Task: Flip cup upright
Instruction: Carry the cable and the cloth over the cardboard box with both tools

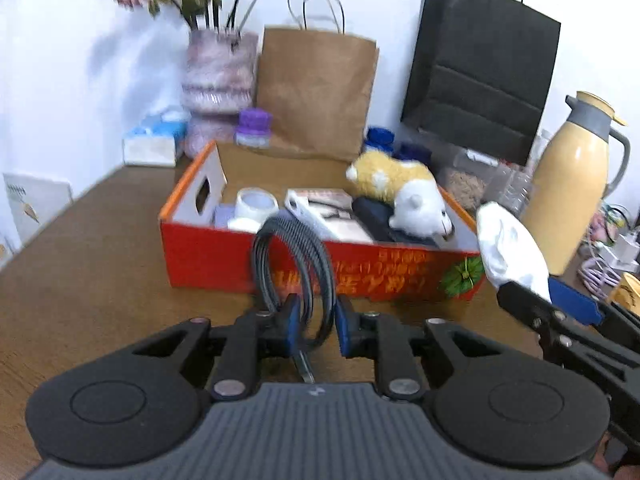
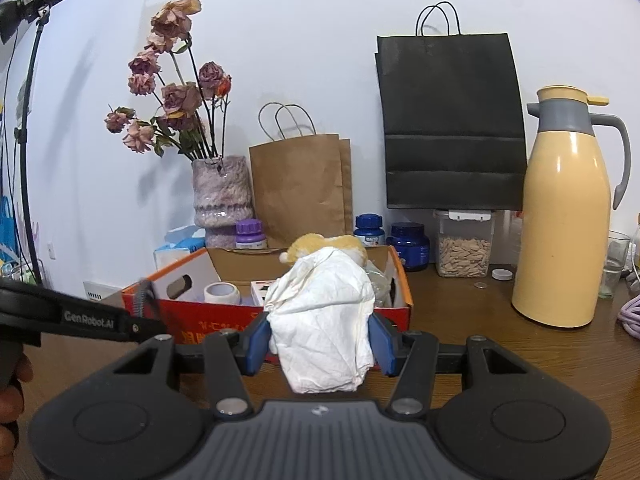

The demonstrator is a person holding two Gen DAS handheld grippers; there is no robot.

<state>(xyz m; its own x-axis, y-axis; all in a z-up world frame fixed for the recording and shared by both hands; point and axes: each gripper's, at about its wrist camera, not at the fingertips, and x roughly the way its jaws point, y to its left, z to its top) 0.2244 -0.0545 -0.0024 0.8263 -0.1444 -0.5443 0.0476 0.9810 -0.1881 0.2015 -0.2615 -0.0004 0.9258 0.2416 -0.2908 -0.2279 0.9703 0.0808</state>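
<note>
My left gripper (image 1: pixel 316 320) is shut on a coil of black cable (image 1: pixel 296 248) that stands up between its blue pads. My right gripper (image 2: pixel 320 340) is shut on a crumpled white paper wad (image 2: pixel 324 312), which also shows at the right of the left wrist view (image 1: pixel 508 248). Both are held just in front of a red cardboard box (image 1: pixel 224 264) on the brown table. I cannot pick out an overturned cup. A clear glass (image 2: pixel 616 268) stands upright at the far right, and a yellow cup-like thing (image 1: pixel 629 298) is cut off by the frame edge.
The box holds a plush toy (image 1: pixel 400 188), a white roll (image 1: pixel 256 204) and a booklet. Behind it stand a vase of dried roses (image 2: pixel 222 196), a brown bag (image 2: pixel 300 188), a black bag (image 2: pixel 448 120), jars and a yellow thermos (image 2: pixel 560 220). A hand shows at lower left.
</note>
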